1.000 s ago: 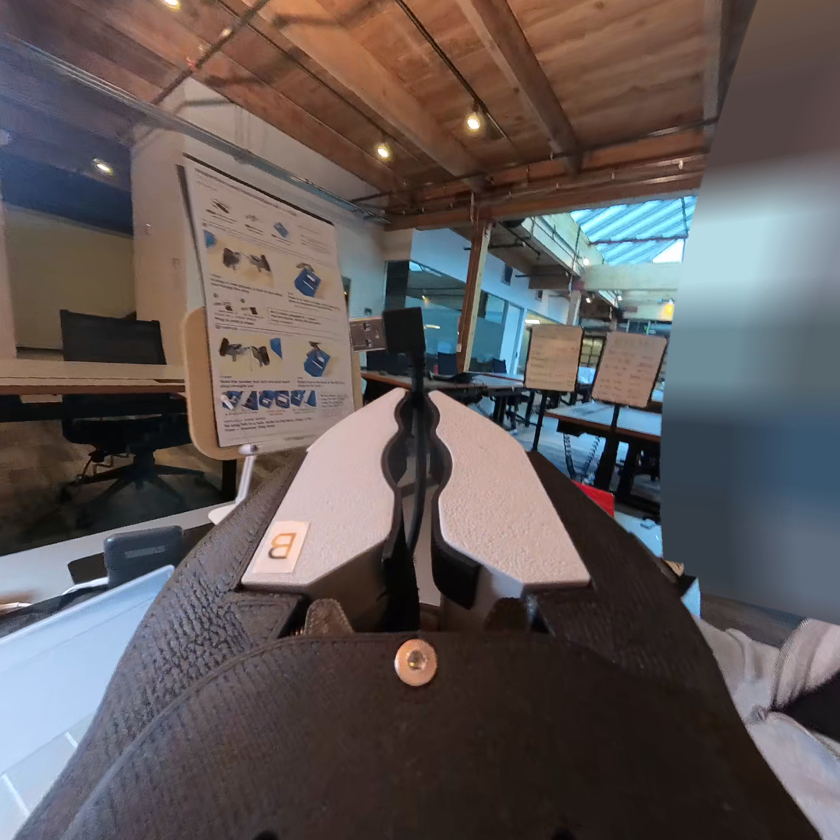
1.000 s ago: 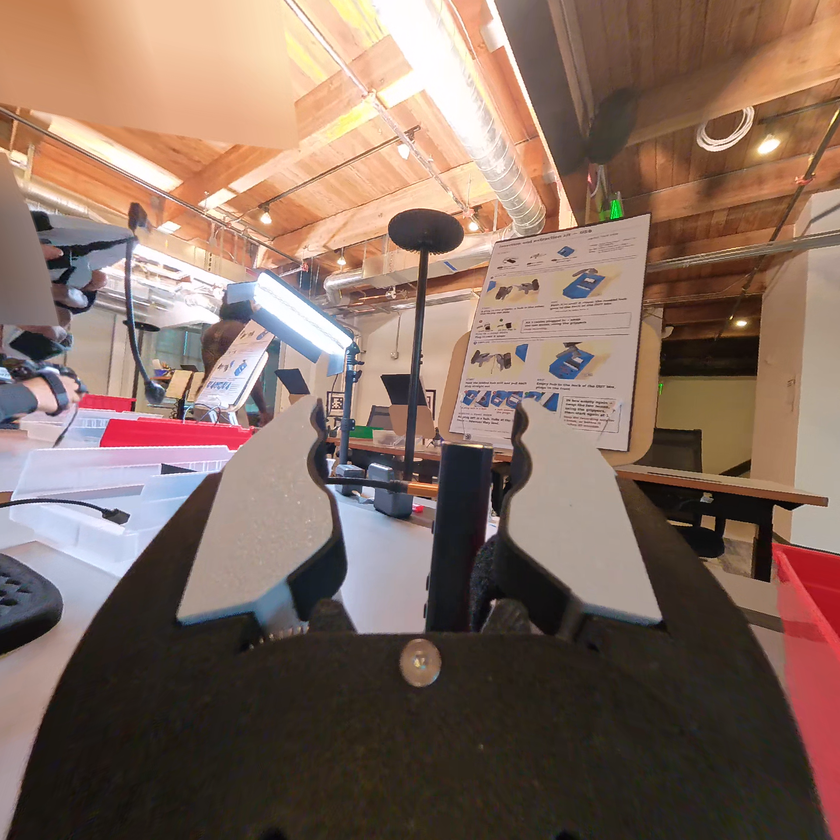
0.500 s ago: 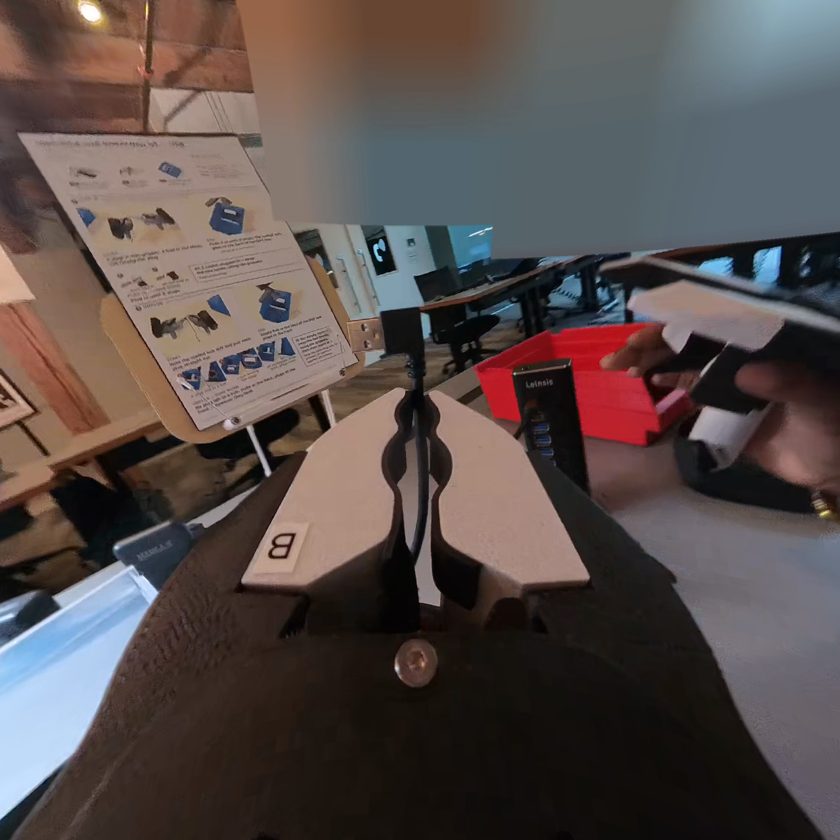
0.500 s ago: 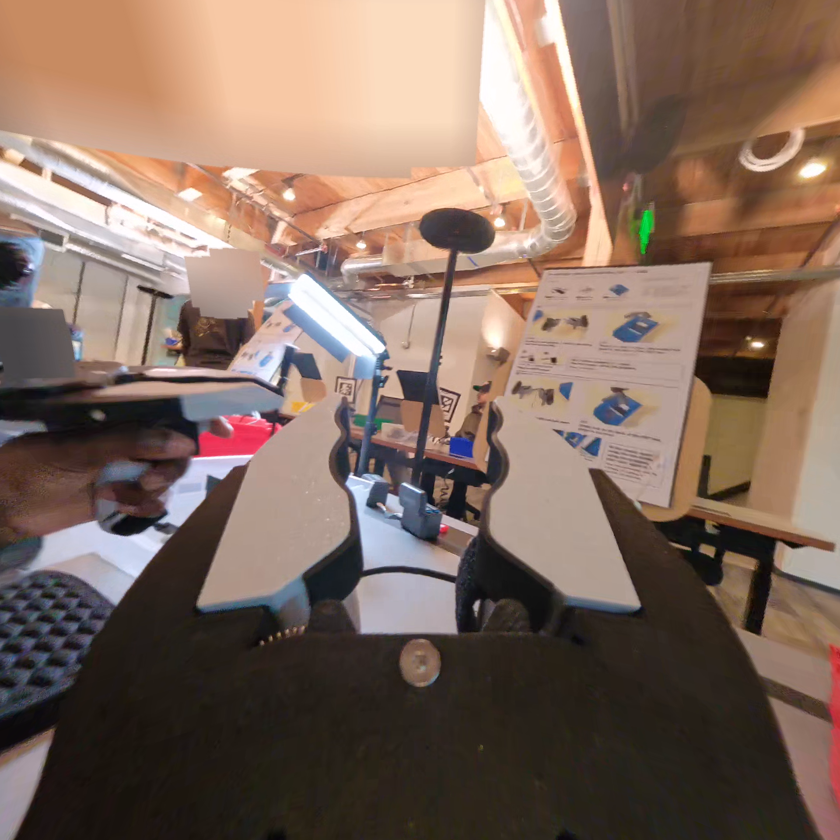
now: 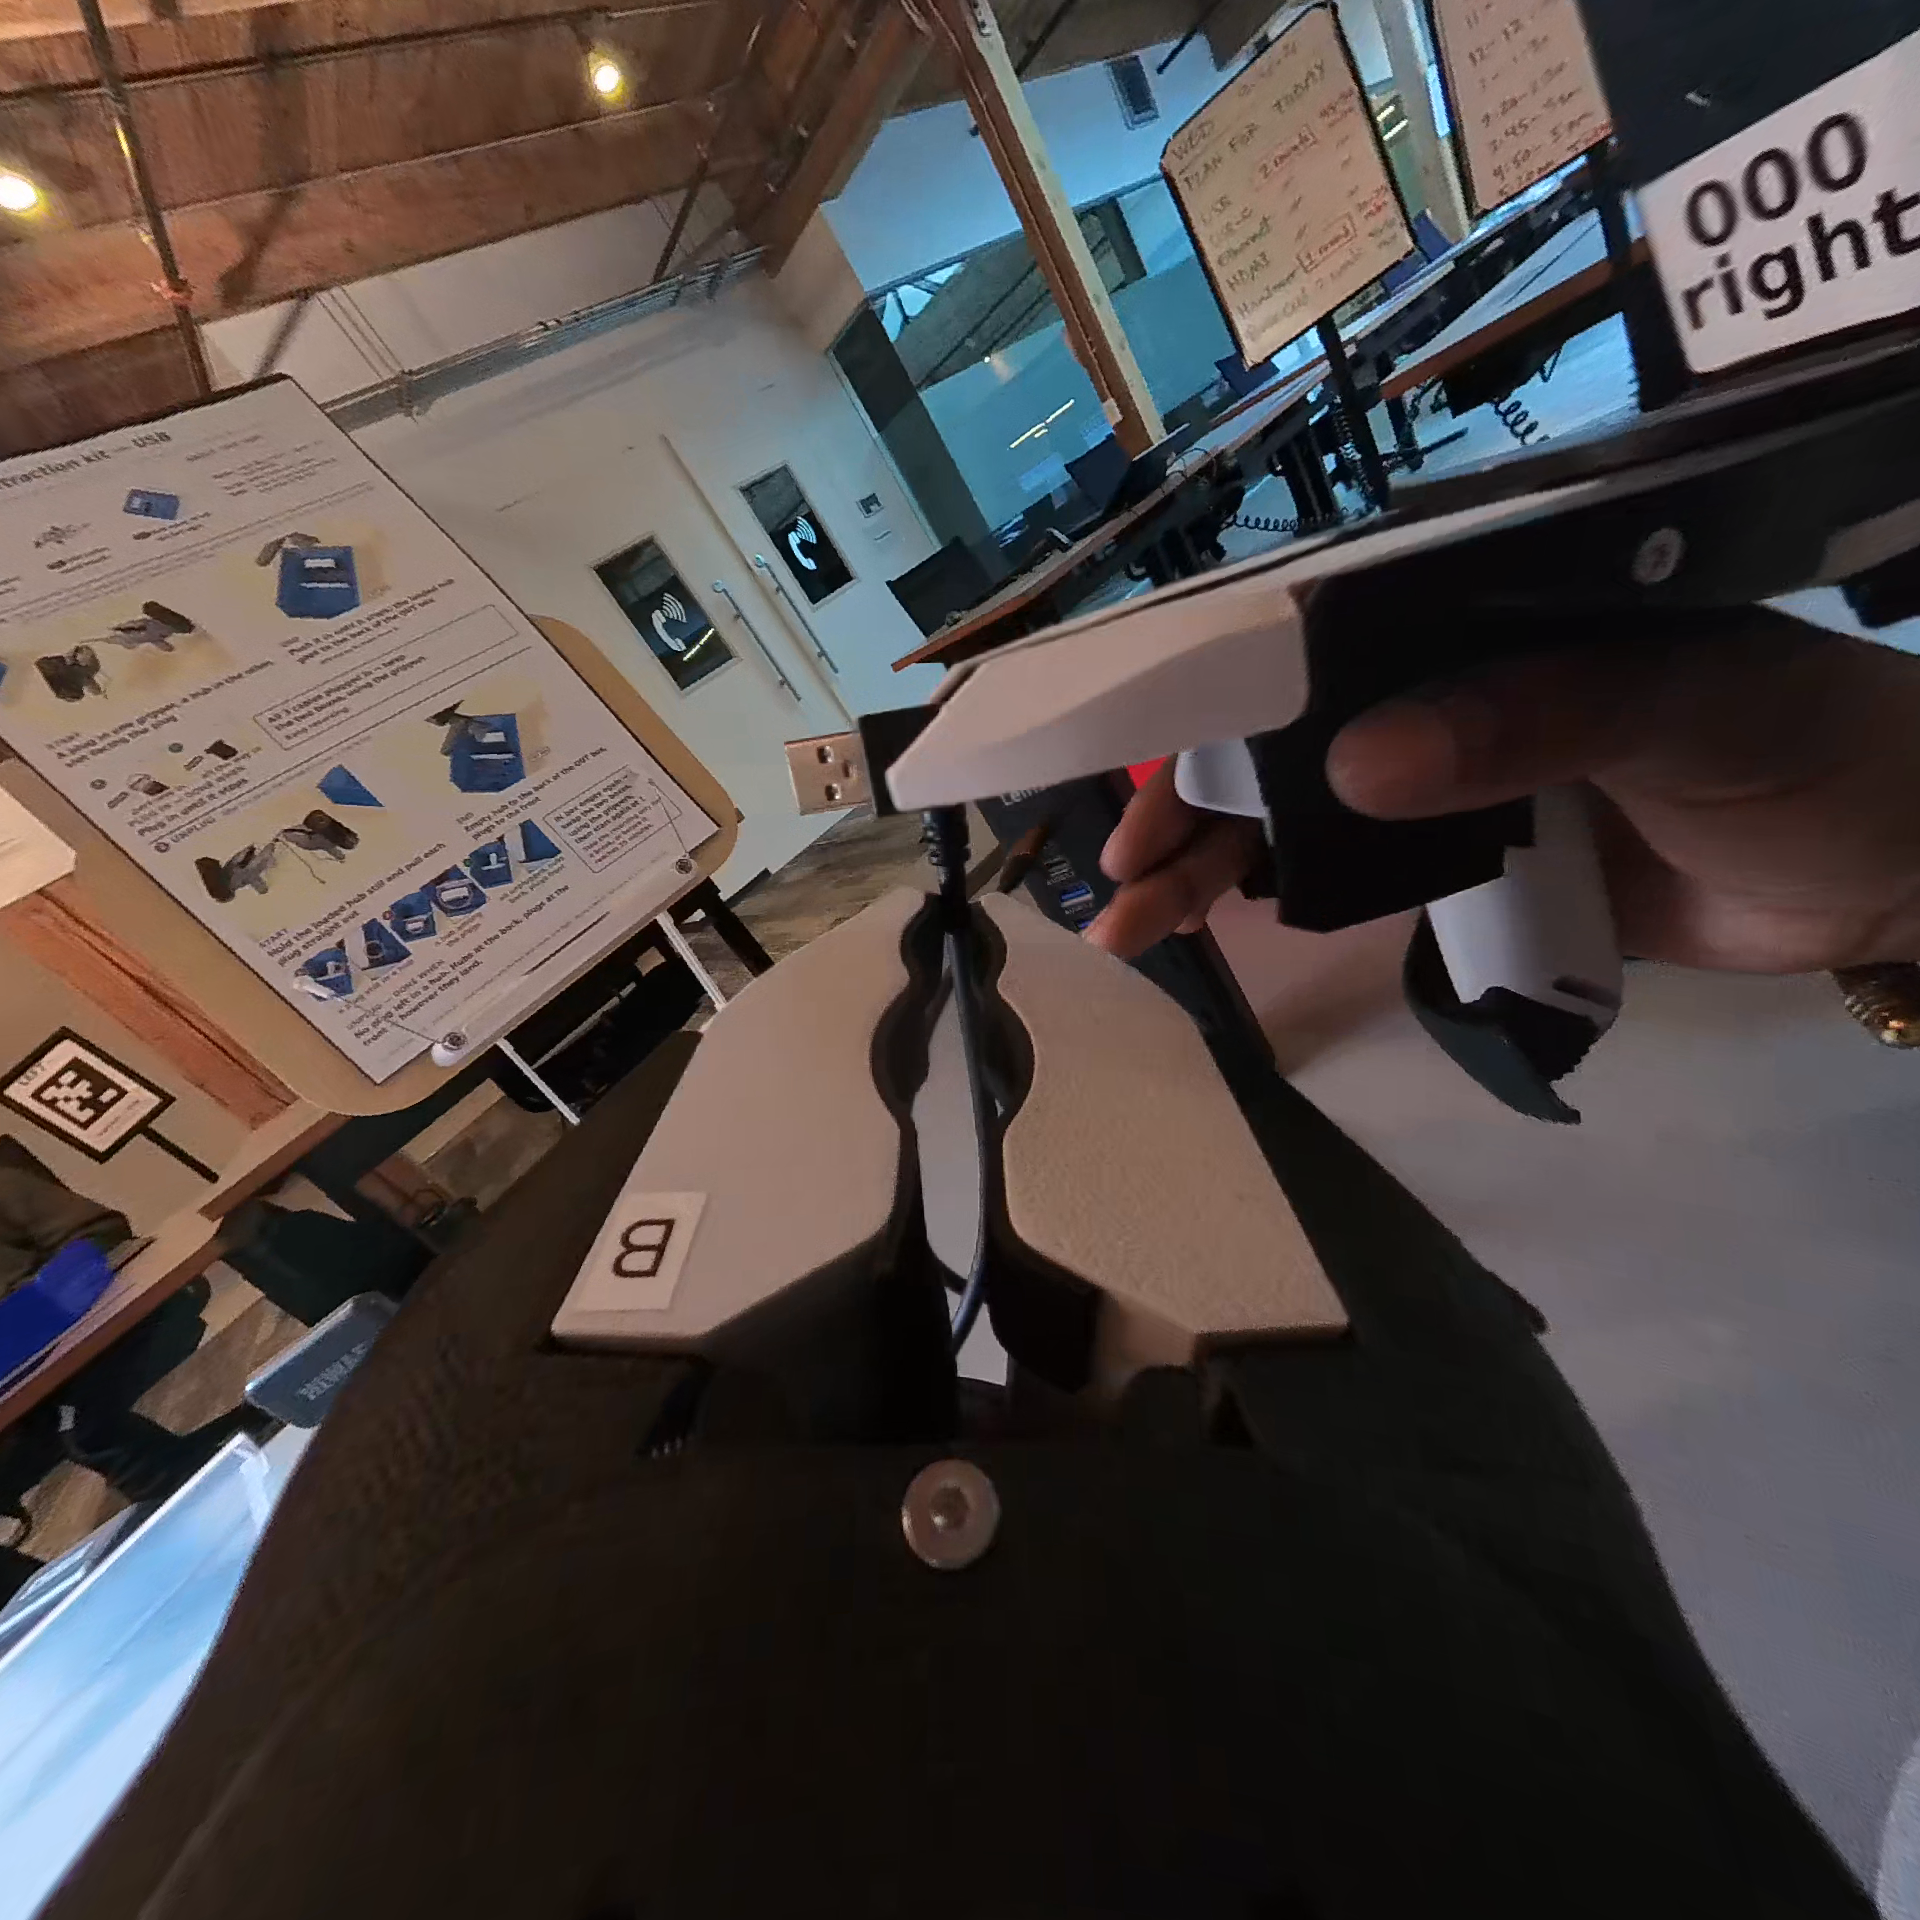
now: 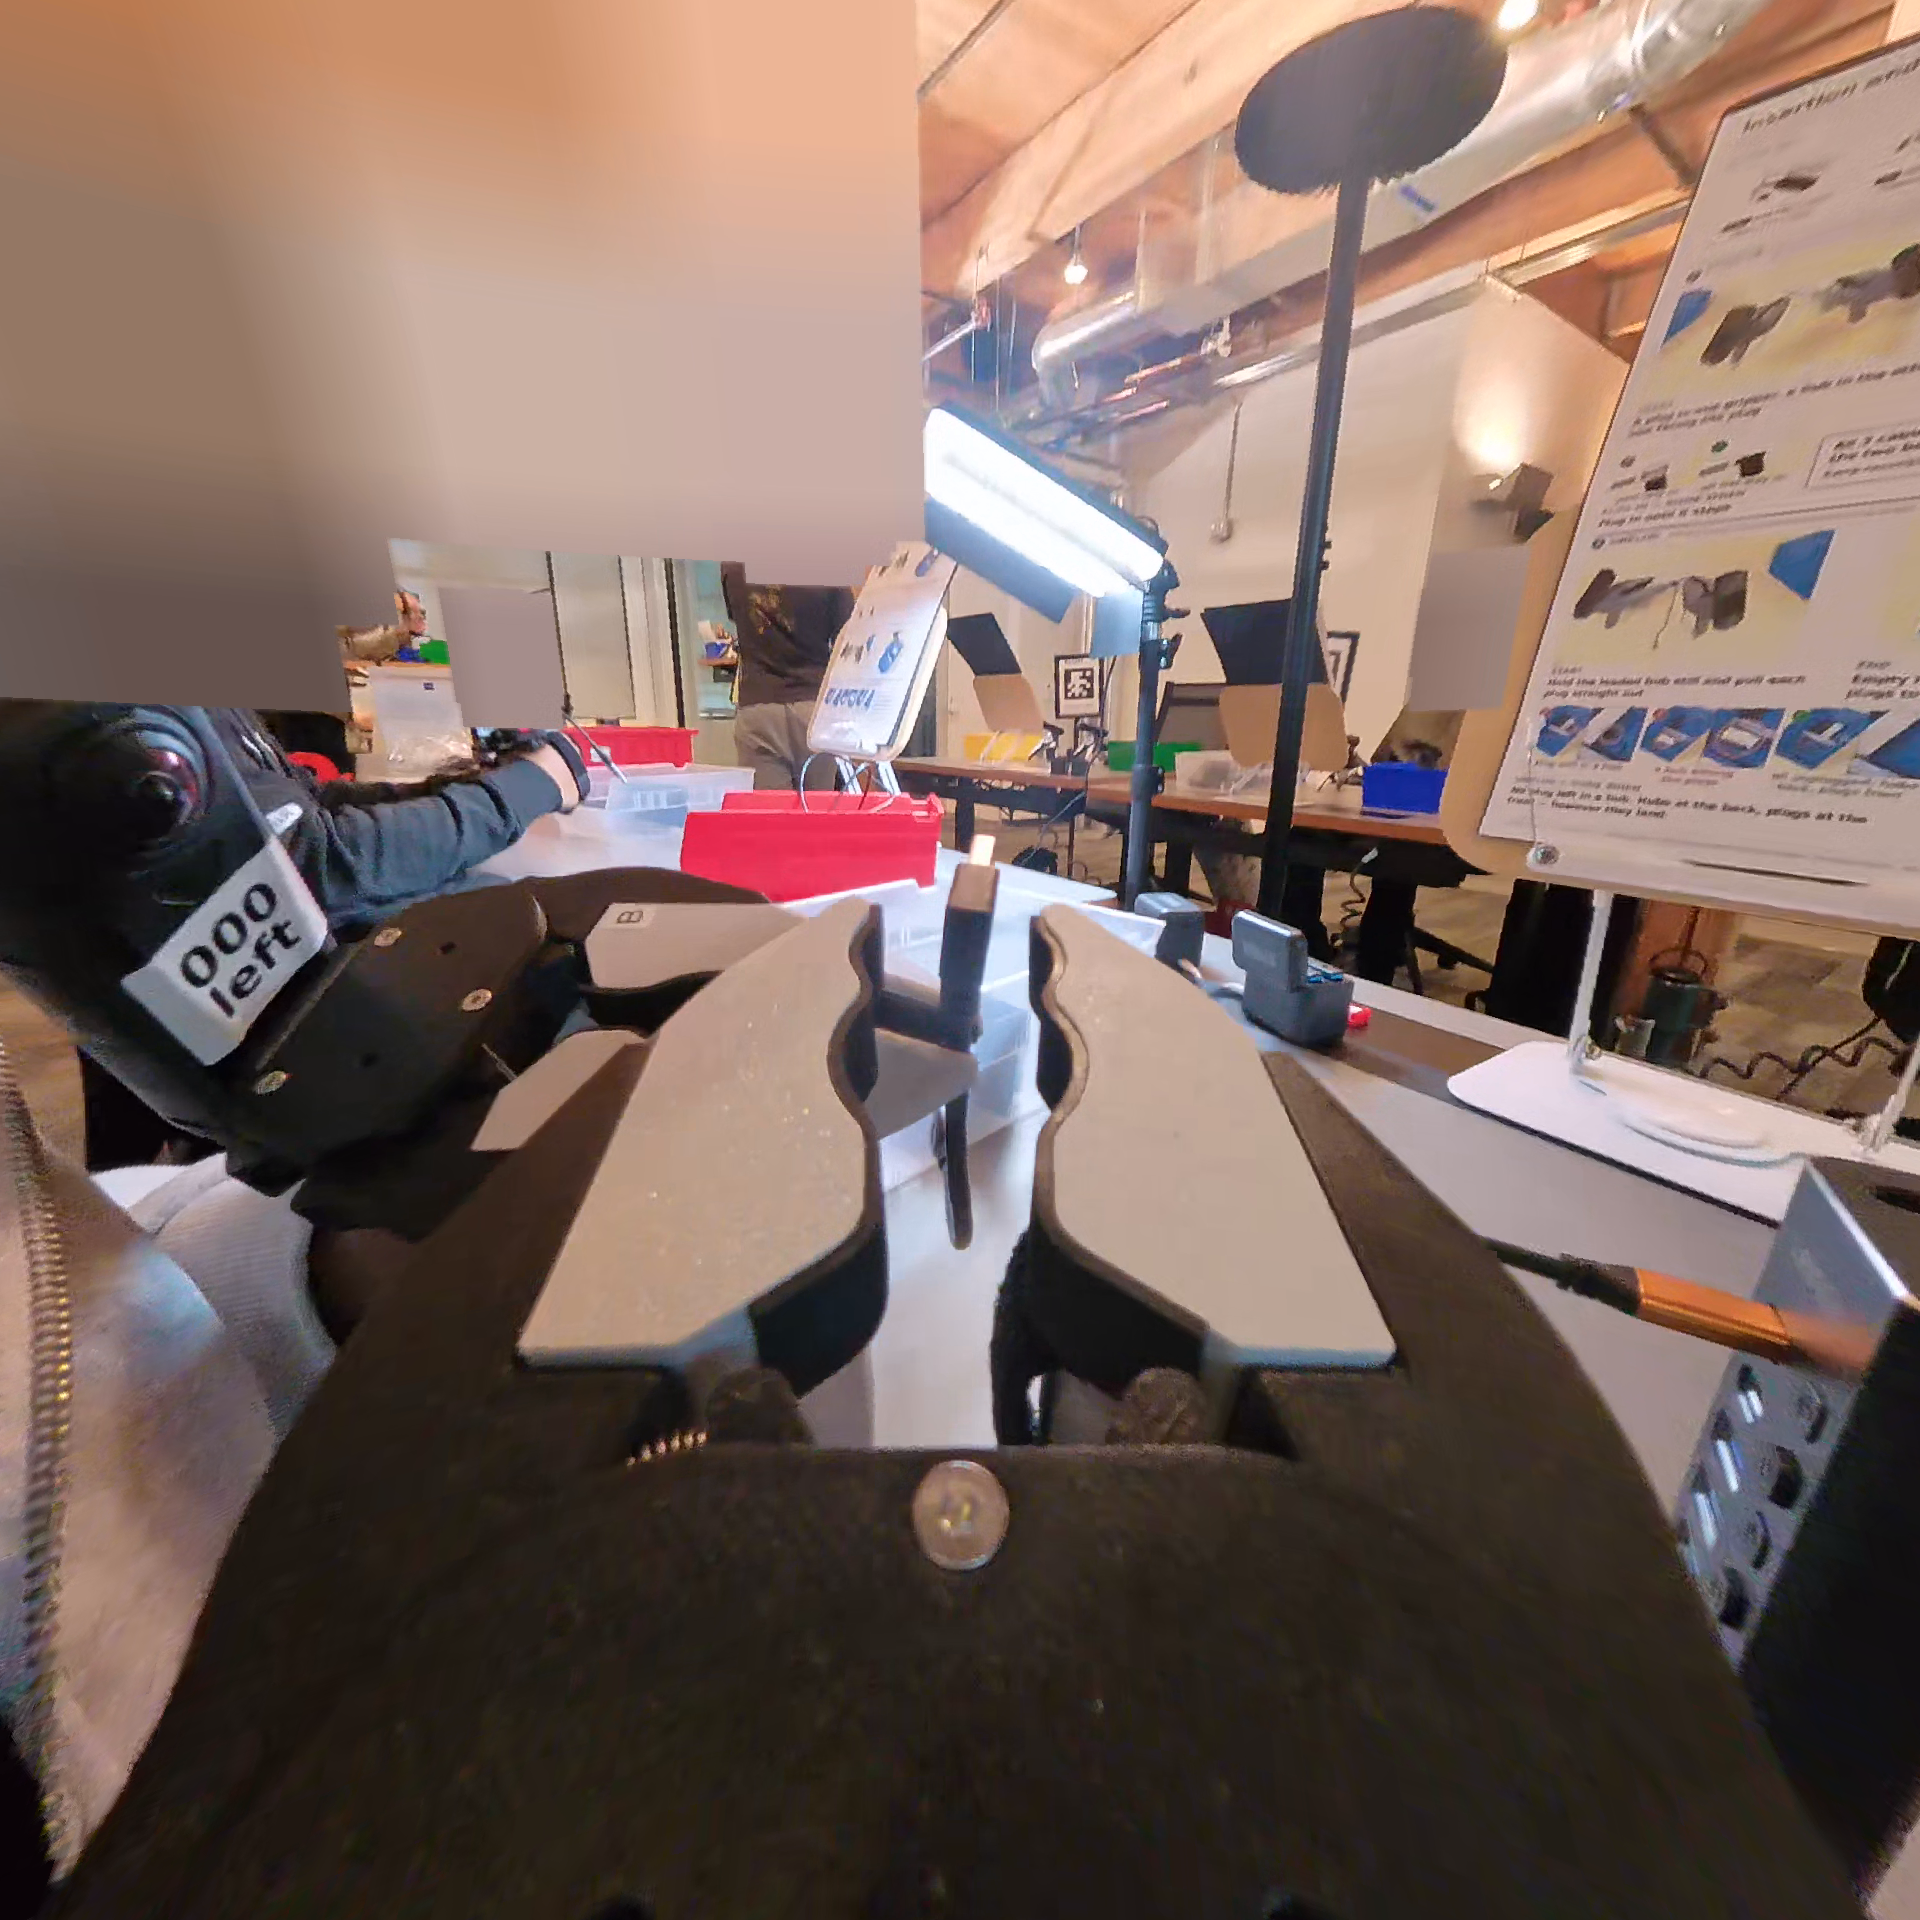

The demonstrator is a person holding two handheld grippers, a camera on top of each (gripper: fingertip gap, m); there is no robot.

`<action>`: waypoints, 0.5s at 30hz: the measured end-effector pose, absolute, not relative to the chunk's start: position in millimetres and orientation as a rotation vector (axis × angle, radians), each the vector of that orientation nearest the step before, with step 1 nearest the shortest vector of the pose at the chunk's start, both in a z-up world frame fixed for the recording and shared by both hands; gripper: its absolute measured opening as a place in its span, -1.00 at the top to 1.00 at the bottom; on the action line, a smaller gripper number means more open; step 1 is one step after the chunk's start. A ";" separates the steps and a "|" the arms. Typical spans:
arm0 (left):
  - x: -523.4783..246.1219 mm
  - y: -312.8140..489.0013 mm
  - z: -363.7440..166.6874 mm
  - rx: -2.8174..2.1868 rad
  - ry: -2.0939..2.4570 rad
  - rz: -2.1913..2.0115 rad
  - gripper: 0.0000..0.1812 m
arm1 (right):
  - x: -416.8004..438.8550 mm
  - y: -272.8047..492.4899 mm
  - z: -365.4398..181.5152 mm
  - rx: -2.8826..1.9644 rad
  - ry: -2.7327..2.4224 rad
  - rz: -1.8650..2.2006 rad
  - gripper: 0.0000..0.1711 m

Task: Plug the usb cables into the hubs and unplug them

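Left to right. Instruction board (image 5: 312,748) on a stand far left, off the tabletop (image 5: 1662,1299). Left claw (image 5: 951,914) pinched shut on the thin black usb cable (image 5: 971,1091), gripping just below the plug. Usb plug (image 5: 852,769) sticks up past the fingertips, metal tip bent leftward in the left wrist view; in the right wrist view it reads upright, long axis near vertical. Right claw (image 6: 956,945) comes in from the right, fingers spread apart, empty, plug body sitting between them, not touching either pad as far as I can tell. Right one is the nearer free claw; likely a handover, closing across the plug's sides. Dark hub (image 5: 1081,883) stands behind the left claw, ports facing camera. Second grey hub (image 6: 1787,1382) far right, a copper-ended cable already plugged in.
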State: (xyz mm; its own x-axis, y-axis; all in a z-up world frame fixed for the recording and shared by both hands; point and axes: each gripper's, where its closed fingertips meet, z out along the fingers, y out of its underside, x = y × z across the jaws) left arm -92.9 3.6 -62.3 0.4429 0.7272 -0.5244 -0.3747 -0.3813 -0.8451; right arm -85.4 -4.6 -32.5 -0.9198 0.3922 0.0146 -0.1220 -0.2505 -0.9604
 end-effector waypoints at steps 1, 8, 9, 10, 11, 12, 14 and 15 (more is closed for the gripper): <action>-93.0 4.7 -63.7 -1.568 -0.312 1.217 0.95 | -86.3 -5.2 -34.7 -0.325 -1.689 2.212 0.76; -88.9 -5.4 -65.4 -1.576 -0.392 1.030 0.75 | -93.5 -2.5 -44.2 -0.315 -1.730 2.130 0.91; -87.0 -17.0 -62.0 -1.593 -0.417 1.006 0.68 | -94.5 -0.5 -44.1 -0.321 -1.728 2.139 0.90; -85.8 -34.7 -57.2 -1.631 -0.445 1.006 0.62 | -95.7 1.6 -43.9 -0.324 -1.726 2.145 0.91; -86.4 -60.5 -50.7 -1.682 -0.491 1.037 0.61 | -97.2 3.8 -43.8 -0.327 -1.723 2.144 0.91; -86.6 -92.4 -44.0 -1.748 -0.563 1.065 0.58 | -99.2 6.1 -44.0 -0.333 -1.716 2.138 0.91; -77.6 -162.8 -39.8 -1.901 -0.820 1.008 0.48 | -103.0 9.8 -45.0 -0.343 -1.709 2.127 0.90; -67.1 -194.6 -42.5 -1.964 -0.952 0.936 0.46 | -104.7 10.9 -45.6 -0.348 -1.710 2.123 0.90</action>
